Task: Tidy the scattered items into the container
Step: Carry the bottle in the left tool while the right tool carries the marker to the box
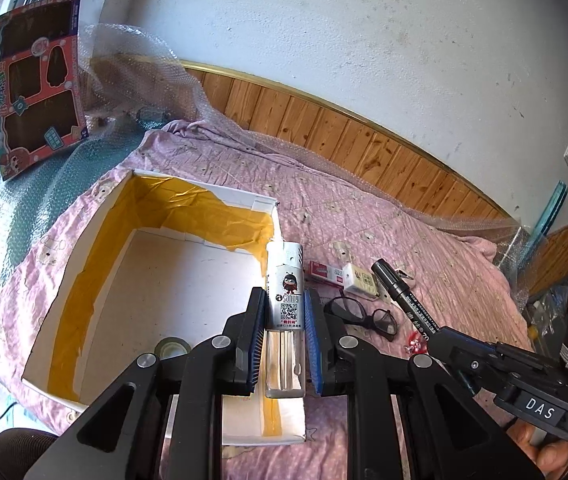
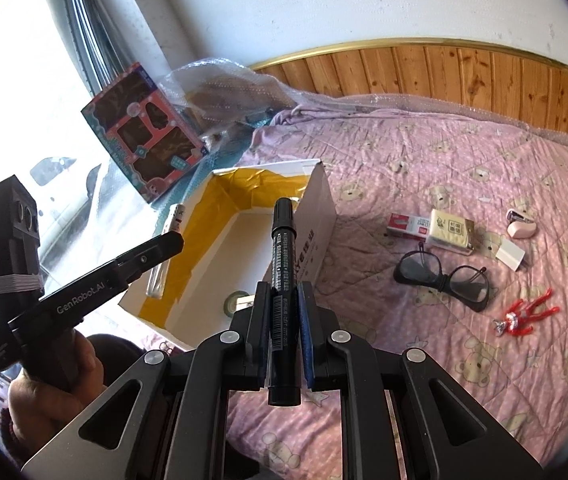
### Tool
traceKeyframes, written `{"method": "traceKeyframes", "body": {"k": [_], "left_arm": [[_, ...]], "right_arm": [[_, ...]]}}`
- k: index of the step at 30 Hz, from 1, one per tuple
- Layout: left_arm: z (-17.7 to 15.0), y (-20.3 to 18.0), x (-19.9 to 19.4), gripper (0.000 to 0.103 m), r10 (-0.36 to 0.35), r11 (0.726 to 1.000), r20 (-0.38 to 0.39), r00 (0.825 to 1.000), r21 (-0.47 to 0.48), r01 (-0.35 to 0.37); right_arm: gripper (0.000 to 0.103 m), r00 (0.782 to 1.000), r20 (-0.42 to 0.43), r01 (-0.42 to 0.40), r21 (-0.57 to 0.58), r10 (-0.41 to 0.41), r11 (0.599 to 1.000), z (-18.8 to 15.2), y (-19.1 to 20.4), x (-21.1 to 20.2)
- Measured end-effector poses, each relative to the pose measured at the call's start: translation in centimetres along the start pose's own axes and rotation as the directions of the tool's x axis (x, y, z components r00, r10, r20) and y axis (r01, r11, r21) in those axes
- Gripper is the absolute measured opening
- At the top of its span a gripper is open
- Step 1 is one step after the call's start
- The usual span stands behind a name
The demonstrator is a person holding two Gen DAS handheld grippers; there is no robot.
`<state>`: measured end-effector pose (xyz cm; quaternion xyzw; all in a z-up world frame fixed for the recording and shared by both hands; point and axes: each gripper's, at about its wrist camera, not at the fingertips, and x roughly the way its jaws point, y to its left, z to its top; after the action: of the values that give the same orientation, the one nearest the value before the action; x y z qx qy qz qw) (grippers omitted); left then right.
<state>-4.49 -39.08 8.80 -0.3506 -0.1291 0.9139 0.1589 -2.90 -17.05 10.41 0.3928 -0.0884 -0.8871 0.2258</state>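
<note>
Black hand-held gripper (image 2: 282, 344) (blue pads (image 2: 307, 344), silver screws (image 2: 229, 336)), lettered "GenRobot.AI".

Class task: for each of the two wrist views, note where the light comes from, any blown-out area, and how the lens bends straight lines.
Left wrist view: daylight enters from the left; the wood panelling curves; corners are black. Right wrist view: the window at left is blown out white; the marker stays sharp; the box throws a shadow to the right on the bedspread.

It was a home bedroom: a bed (image 2: 464, 152) under a pink bear-print quilt, against a wood-panelled wall (image 2: 424, 72).
</note>
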Motion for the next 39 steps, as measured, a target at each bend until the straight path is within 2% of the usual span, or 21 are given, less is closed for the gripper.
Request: {"method": "traceKeyframes", "body": {"k": [14,27,39], "left_arm": [[0.7,4.4,-0.1,0.02,0.008,0.997,0.008,1.0,-0.074,-0.008],[2.7,6.7,0.4,0.02,0.044,0.997,-0.01,0.999,-0.062,-0.045],[5.5,7.0,1.9,0.02,0.079,0.997,-0.035,0.996,0.001,-0.079]], "right_arm": [[0.014,0.999,-0.042,-0.032,-0.06,0.03,0.998,1.4,3.5,2.9],[0.014,0.994,-0.07,-0.084,-0.068,0.079,0.994,3.7,5.3,5.3],[0.014,0.992,-0.083,-0.101,-0.057,0.096,0.993,6.5,6.1,7.6]]}}
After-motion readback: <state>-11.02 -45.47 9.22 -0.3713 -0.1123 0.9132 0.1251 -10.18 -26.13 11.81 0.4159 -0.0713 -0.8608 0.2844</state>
